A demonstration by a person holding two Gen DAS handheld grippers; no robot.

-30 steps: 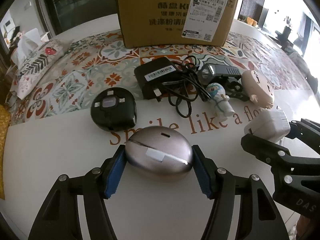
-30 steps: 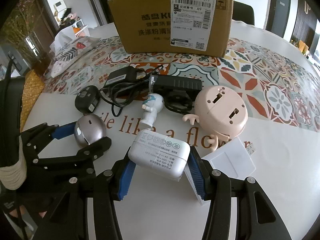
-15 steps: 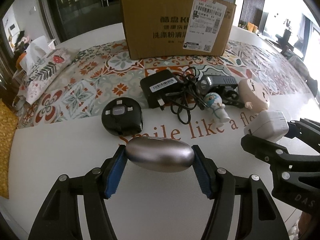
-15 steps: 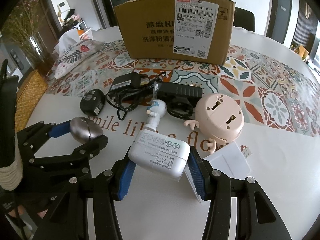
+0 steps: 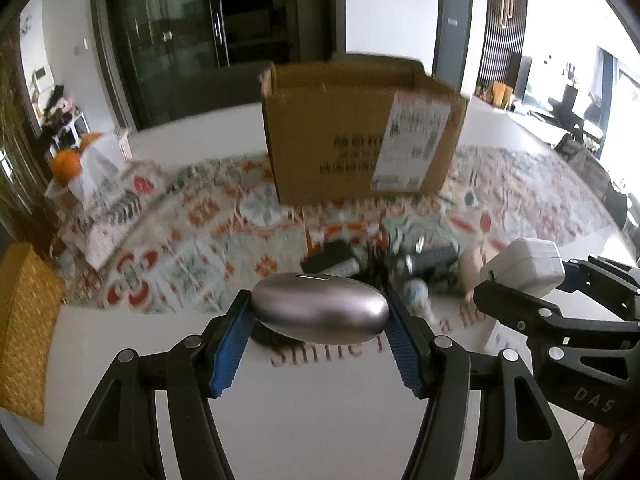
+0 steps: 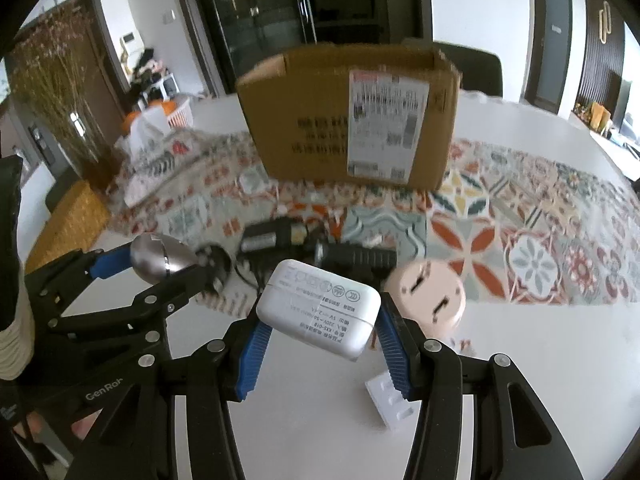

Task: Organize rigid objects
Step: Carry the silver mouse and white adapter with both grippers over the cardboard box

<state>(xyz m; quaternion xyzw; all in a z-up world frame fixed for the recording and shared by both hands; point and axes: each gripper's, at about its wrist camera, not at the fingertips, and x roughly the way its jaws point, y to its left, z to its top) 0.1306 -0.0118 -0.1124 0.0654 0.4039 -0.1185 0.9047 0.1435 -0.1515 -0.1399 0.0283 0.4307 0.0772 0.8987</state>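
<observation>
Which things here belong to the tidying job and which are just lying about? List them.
Job:
- silver egg-shaped case, held in left claw
- white charger, held in right claw
- cardboard box
- black flashlight
- pink round toy
- black adapter with cable

Lying about:
- patterned cloth
- floral tissue pouch
- dried branches

It looked like a home. A dining table (image 6: 520,128) wore a patterned runner (image 6: 500,232); dark glass cabinets (image 5: 192,32) lined the back wall
</observation>
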